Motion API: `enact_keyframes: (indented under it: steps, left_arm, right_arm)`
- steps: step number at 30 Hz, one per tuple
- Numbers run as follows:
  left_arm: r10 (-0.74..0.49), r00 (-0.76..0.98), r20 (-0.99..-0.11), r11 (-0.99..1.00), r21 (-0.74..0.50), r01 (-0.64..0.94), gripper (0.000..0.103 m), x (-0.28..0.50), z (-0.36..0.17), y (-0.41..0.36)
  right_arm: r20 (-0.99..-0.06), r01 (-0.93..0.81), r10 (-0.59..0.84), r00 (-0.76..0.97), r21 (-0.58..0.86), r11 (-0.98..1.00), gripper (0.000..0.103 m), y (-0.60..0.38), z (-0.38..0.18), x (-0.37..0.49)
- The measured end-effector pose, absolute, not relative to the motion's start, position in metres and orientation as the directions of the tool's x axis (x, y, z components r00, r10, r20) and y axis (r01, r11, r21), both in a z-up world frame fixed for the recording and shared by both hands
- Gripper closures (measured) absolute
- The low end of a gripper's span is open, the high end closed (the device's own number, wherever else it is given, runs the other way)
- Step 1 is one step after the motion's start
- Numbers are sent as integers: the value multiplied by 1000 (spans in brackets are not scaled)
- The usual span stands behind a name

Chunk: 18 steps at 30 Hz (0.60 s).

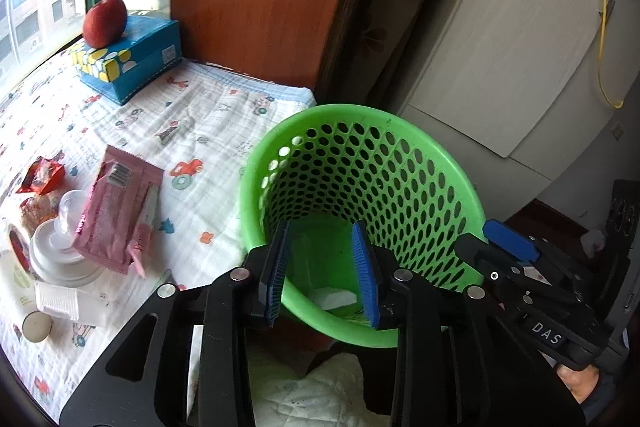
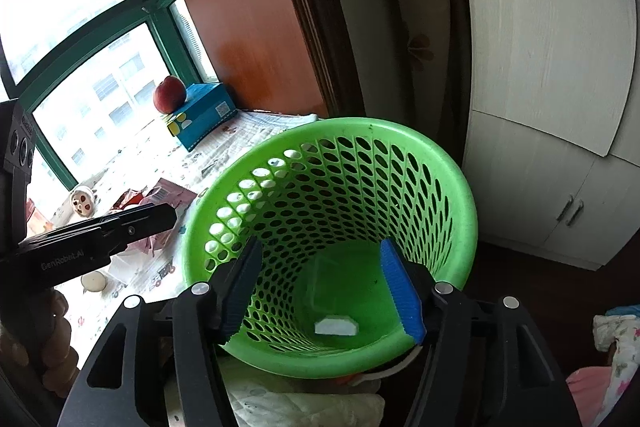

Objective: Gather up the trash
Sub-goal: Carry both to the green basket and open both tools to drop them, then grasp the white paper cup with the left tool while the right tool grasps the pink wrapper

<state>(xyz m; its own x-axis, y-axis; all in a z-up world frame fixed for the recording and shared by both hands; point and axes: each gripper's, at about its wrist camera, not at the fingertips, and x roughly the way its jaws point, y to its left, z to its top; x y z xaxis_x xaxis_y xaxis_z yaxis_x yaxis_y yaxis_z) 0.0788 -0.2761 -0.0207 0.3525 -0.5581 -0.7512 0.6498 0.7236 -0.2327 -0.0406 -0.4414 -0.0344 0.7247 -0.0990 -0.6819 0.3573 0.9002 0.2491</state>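
Observation:
A green perforated basket [image 1: 360,115] stands at the edge of a table covered by a printed cloth [image 1: 192,131]. My left gripper [image 1: 322,271] hangs over its near rim, blue pads apart and nothing between them. My right gripper [image 2: 322,291] is open over the same basket [image 2: 360,127], also holding nothing. A white scrap [image 2: 335,326] lies on the basket floor, and the same white scrap [image 1: 334,298] shows in the left wrist view. On the cloth to the left lie a pink wrapper [image 1: 116,215], a red wrapper [image 1: 42,175] and white plastic pieces [image 1: 60,259].
A blue tissue box [image 1: 128,63] with a red apple [image 1: 105,21] on top sits by the window. A small candle [image 1: 36,325] lies near the table's front. White cupboard doors [image 1: 500,47] stand behind the basket. A hand [image 2: 36,339] holds the left gripper's black body [image 2: 92,247].

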Motion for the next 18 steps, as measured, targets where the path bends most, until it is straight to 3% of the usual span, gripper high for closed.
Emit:
enact_keyframes:
  steps: [8, 18]
  left_arm:
    - [-454, 478, -752, 839, -182, 512, 49, 93, -11, -213]
    - [-258, 583, -770, 964, -164, 210, 43, 129, -16, -102]
  right_arm:
    - [-678, 278, -50, 733, 233, 932, 39, -407, -28, -22]
    - [-679, 162, 27, 734, 213, 964, 35, -360, -22, 10]
